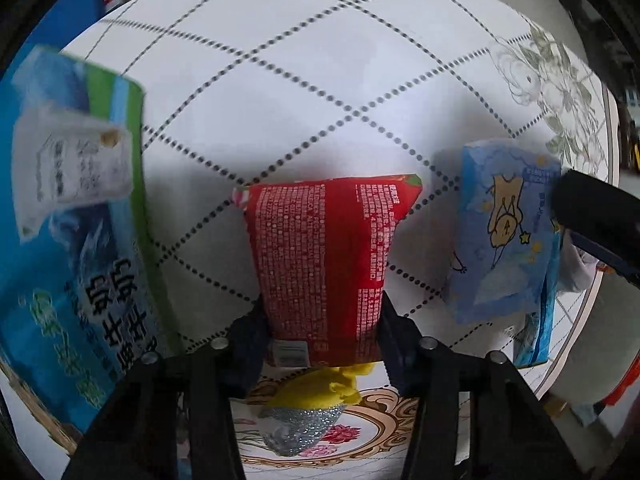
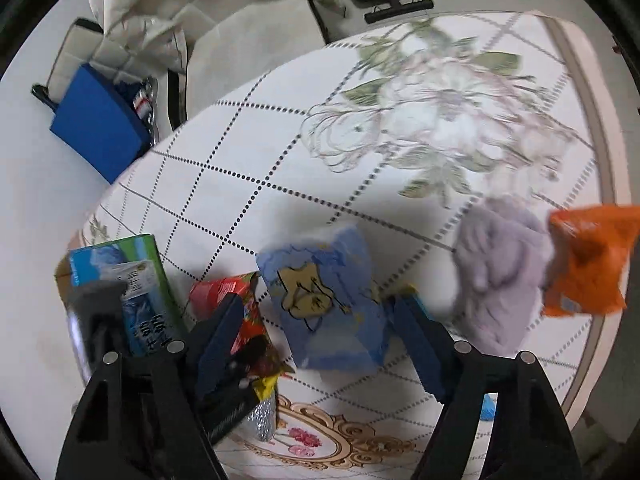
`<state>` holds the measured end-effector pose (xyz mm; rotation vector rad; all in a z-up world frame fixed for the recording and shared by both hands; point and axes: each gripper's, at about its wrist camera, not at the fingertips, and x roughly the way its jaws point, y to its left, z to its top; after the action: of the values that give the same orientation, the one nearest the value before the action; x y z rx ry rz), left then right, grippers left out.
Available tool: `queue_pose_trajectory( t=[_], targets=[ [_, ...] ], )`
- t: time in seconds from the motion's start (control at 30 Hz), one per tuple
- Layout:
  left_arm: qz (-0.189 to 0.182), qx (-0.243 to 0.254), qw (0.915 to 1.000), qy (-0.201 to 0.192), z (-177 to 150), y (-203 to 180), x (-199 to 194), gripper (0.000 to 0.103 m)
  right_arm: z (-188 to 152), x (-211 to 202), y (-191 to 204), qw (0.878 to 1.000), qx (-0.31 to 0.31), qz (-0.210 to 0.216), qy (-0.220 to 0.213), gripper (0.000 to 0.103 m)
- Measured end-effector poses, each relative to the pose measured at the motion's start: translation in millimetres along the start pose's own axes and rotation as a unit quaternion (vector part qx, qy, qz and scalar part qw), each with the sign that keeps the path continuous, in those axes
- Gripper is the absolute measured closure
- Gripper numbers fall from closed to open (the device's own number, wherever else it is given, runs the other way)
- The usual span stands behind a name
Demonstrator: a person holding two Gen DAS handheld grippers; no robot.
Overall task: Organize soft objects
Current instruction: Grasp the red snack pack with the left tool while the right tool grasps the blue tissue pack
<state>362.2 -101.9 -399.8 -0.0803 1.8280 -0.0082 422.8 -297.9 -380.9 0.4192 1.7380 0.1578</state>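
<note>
My left gripper (image 1: 324, 340) is shut on a red snack bag (image 1: 324, 256) and holds it above the table; the bag also shows in the right wrist view (image 2: 224, 300). My right gripper (image 2: 320, 340) has its jaws around a blue tissue pack (image 2: 328, 300) with a yellow cartoon figure; whether they pinch it is unclear. The pack also shows in the left wrist view (image 1: 504, 232). A yellow and silver glitter soft toy (image 1: 312, 412) lies on the table under the red bag.
A blue and green milk carton box (image 1: 76, 216) stands at the left. A lilac fluffy cloth (image 2: 500, 276) and an orange bag (image 2: 588, 260) lie at the table's right edge. The round table (image 2: 280, 160) has a dotted grid and flowers. A blue box (image 2: 96, 132) is beyond it.
</note>
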Motion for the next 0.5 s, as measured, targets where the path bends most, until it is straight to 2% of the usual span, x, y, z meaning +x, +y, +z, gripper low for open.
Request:
queue_pose_trajectory(
  t=[0.17,0.37,0.43,0.5],
  targets=[
    [-0.015,-0.021,0.9996,-0.006,-12,8,5,0.054,11,27,12,0.999,-0.016,-0.030,0.025,0.023],
    [-0.012,-0.009,0.9999,-0.003,-14,10,11,0.054,14,56,20,0.996,-0.030,-0.062,0.050,0.020],
    [-0.013,-0.006,0.9999,-0.003,-14,8,10,0.056,12,60,28,0.994,-0.046,-0.089,0.051,0.020],
    [-0.014,-0.006,0.9999,-0.006,-17,7,9,0.058,8,63,35,0.990,-0.061,-0.119,0.046,0.026]
  ],
)
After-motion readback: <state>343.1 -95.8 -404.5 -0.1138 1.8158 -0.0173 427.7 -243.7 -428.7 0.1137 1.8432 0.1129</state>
